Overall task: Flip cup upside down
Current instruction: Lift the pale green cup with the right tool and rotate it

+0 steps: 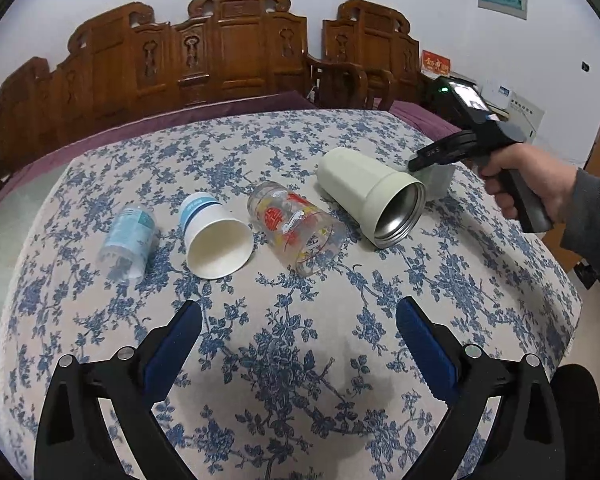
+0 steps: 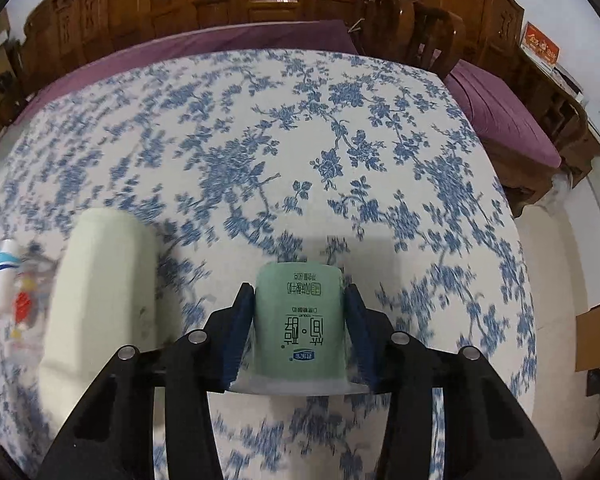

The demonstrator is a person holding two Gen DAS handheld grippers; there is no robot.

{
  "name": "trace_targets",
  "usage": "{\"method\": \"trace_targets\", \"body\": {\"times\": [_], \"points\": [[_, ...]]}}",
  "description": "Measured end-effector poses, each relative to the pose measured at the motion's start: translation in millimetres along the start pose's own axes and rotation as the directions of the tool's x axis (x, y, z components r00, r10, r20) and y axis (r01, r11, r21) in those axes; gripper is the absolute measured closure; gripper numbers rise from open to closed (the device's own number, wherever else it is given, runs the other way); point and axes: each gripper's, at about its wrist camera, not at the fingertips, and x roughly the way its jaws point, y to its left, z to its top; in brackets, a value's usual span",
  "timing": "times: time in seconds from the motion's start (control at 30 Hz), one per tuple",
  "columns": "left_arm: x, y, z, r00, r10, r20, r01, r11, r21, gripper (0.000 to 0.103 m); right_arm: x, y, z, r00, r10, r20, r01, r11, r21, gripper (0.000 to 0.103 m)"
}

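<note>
Clamping the green yogurt cup [image 2: 300,320] between its blue pads, the right claw [image 2: 300,320] held it printed side up with the lettering inverted, just beside the cream thermos [image 2: 104,300] lying on the floral counter [image 2: 340,140]. The left claw [image 1: 298,344] hovered with fingers spread apart and nothing between them, short of the paper cup [image 1: 216,240], printed glass [image 1: 296,228] and clear plastic cup [image 1: 128,244], all on their sides.
</note>
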Motion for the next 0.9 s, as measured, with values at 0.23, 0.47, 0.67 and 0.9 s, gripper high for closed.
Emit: {"method": "trace_targets", "body": {"times": [0.23,0.47,0.67,0.9], "points": [[-35,-6,-8,0.999,0.03,0.026,-0.03,1.0,-0.006,0.009,-65,23,-56,0.994,0.092,0.066,-0.089,0.995,-0.049,0.054],[-72,-8,-32,0.997,0.067,0.042,-0.066,0.997,-0.03,0.009,-106,72,-117,0.973,0.21,0.09,-0.201,0.974,-0.099,0.054],[-97,5,-49,0.994,0.103,0.04,-0.1,0.992,-0.071,0.009,-116,124,-163,0.956,0.285,0.076,-0.273,0.952,-0.139,0.054],[-119,21,-63,0.987,0.154,0.036,-0.15,0.984,-0.096,0.009,-111,181,-196,0.936,0.349,0.047,-0.336,0.924,-0.181,0.054]]}}
